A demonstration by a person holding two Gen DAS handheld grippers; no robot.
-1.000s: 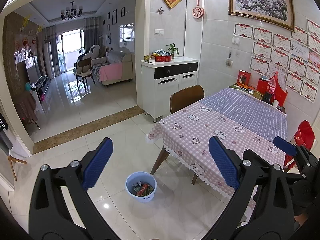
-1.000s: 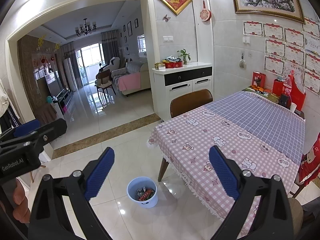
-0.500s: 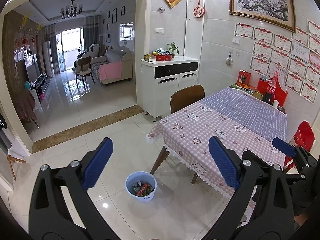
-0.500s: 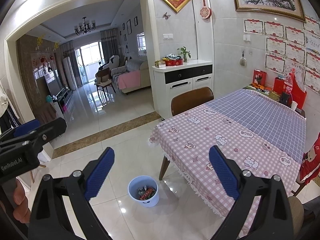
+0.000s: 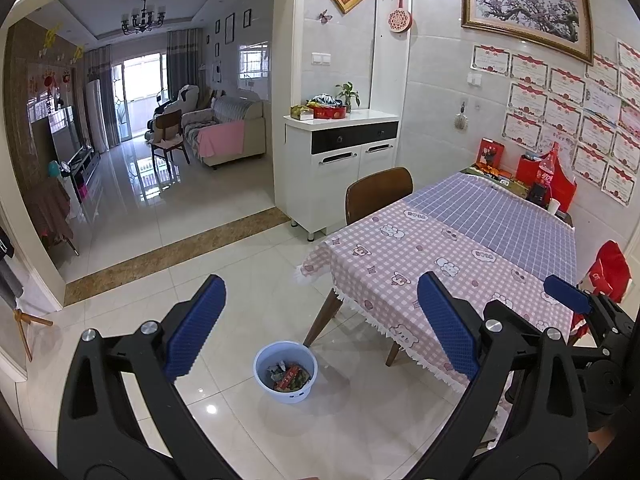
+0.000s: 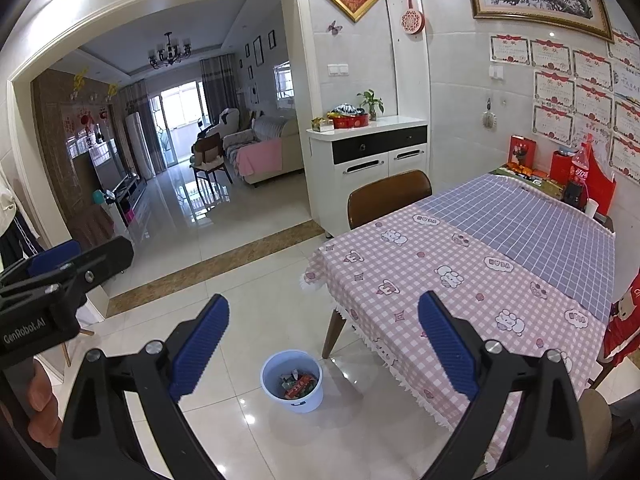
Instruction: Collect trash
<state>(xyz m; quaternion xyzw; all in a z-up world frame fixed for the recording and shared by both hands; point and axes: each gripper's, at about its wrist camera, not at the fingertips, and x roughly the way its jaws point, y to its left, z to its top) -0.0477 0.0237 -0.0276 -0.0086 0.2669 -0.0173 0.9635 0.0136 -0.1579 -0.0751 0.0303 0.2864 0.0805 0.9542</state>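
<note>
Trash (image 5: 289, 377), seemingly light wrappers, is seen inside a small blue bucket (image 5: 260, 364) on the floor by the table's near corner. Both the left gripper (image 5: 320, 328) and right gripper (image 6: 322, 334) are held apart and empty. The thin plastic rim is judged the best hold.

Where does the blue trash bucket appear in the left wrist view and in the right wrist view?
Left wrist view: the blue trash bucket stands low centre on the floor, between the open tongs.
Right wrist view: the bucket sits low centre, again between open tongs.
Shared landmark: the table leg right beside it.
</note>
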